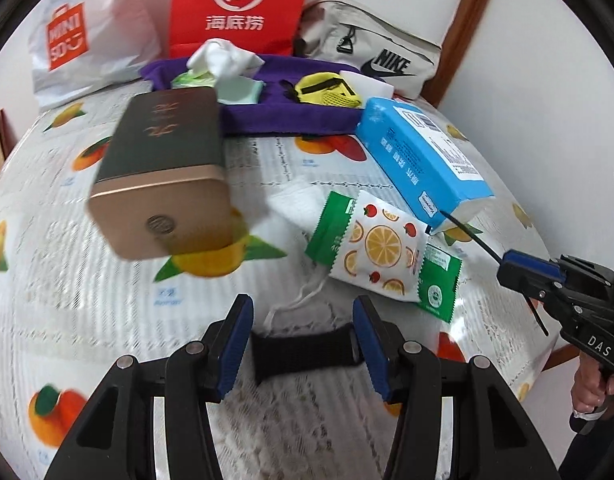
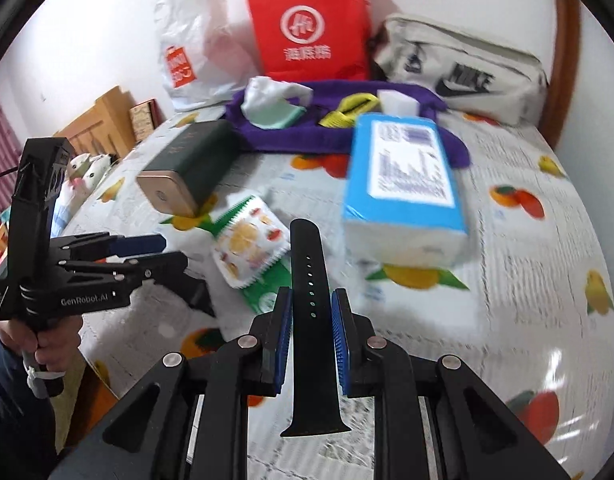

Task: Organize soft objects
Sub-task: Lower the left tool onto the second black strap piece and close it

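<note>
My right gripper (image 2: 311, 312) is shut on a black rubber watch strap (image 2: 310, 264), held above the table; the strap also shows in the left wrist view (image 1: 469, 234) sticking out of the right gripper (image 1: 507, 264). My left gripper (image 1: 303, 320) is open, low over the table, with a black woven band (image 1: 303, 354) lying between its fingers. A purple cloth tray (image 1: 291, 114) at the back holds a white cloth (image 1: 223, 58), a green sponge (image 1: 239, 90), a yellow mesh pouch (image 1: 327, 88) and a white foam block (image 1: 367, 80).
A green and gold tin (image 1: 163, 172), a blue tissue pack (image 1: 423, 160), wet-wipe sachets (image 1: 383, 248) and a white mask (image 1: 303, 204) lie on the fruit-print tablecloth (image 1: 107, 320). A red bag (image 1: 239, 4), white plastic bag (image 1: 87, 36) and Nike pouch (image 1: 383, 60) stand behind.
</note>
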Demonstrator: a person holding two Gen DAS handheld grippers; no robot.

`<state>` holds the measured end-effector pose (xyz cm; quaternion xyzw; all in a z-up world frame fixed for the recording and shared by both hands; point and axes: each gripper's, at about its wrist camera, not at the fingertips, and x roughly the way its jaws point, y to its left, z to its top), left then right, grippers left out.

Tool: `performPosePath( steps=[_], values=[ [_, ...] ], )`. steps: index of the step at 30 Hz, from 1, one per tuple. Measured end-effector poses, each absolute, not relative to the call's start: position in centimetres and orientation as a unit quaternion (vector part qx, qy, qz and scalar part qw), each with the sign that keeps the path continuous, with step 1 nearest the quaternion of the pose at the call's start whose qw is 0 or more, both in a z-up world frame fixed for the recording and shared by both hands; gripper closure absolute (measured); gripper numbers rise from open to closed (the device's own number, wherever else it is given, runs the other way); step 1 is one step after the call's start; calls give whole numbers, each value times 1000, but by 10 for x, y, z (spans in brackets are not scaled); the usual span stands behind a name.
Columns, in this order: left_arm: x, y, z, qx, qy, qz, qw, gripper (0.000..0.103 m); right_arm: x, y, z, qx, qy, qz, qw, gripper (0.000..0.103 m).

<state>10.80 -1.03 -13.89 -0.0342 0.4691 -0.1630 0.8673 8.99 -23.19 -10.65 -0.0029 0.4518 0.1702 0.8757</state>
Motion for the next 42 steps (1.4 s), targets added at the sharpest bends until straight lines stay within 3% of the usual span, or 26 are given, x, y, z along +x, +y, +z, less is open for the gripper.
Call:
performPosePath(
  steps=[18, 33, 34, 42],
  values=[
    [79, -9, -144, -18, 485, -201, 851, 53, 84, -240, -117, 9, 452, 172, 875, 83],
    [83, -51, -146, 157, 444, -230, 852, 53, 77, -260, -118, 26, 451, 154, 879, 83],
    [84, -51, -150, 167, 443, -232, 850, 48, 78, -262, -118, 27, 452, 153, 879, 83],
    [83, -46, -151, 145, 457, -265, 837, 52, 84, -262, -125, 28, 458, 155, 875, 83]
  ],
)
